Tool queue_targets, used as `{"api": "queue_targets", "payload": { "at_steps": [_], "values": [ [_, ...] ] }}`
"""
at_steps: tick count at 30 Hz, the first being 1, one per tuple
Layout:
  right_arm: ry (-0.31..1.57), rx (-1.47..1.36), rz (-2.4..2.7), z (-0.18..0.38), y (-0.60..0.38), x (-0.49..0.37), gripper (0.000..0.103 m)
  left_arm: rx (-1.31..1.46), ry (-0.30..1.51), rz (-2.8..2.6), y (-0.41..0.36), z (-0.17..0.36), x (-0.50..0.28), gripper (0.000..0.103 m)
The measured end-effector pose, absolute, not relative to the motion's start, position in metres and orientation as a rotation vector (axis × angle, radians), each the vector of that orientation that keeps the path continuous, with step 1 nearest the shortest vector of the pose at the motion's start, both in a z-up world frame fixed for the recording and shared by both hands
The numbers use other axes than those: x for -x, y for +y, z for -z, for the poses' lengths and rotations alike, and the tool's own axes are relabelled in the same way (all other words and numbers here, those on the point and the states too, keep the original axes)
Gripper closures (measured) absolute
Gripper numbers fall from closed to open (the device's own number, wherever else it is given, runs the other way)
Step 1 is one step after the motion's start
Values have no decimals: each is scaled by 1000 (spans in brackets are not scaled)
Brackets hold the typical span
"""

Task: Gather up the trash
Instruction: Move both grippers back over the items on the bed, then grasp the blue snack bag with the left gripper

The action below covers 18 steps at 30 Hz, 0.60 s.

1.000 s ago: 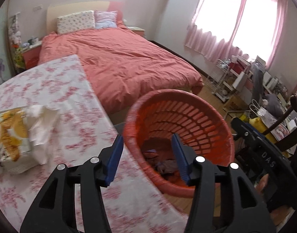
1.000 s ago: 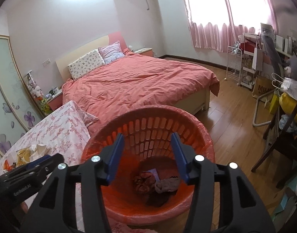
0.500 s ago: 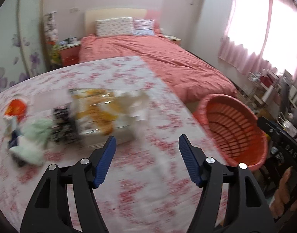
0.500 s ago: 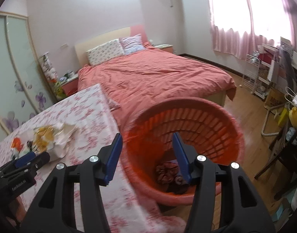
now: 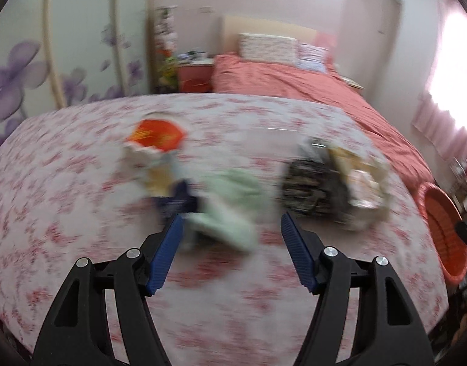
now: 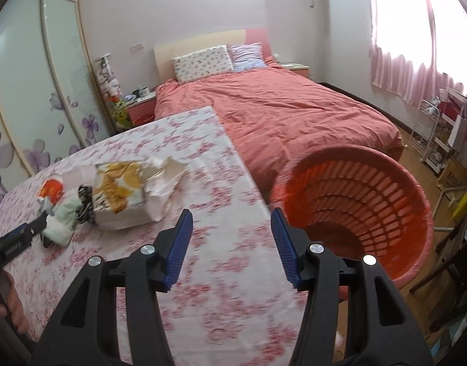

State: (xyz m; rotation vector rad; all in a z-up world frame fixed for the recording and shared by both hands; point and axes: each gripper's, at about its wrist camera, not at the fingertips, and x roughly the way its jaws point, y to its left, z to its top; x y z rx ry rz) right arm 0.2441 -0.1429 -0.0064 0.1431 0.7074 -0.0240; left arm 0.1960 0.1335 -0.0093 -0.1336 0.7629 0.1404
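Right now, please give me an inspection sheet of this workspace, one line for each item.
Surface: table with pink floral cloth.
Job's things: orange basket off the table's right edge; yellow packet with white paper, pale green wad, dark wrapper, red wrapper on the table.
Clutter: nothing seen.
Grippers: left tongs open near the green wad; right tongs open, holding nothing.
Cables: nothing seen.
Surroundings: bed, wardrobe, pink curtains.
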Motion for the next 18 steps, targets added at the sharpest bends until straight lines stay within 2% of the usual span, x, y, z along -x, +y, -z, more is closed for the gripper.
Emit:
{"api": "queue_targets", "payload": {
  "at_steps": [5, 18],
  "values": [
    [713, -87, -1, 10, -117, -248, 50, 196, 784, -221, 171, 16, -213, 37],
    [743, -49, -24, 19, -93, -265, 50, 250, 873, -234, 185, 43, -246, 37]
  ]
}}
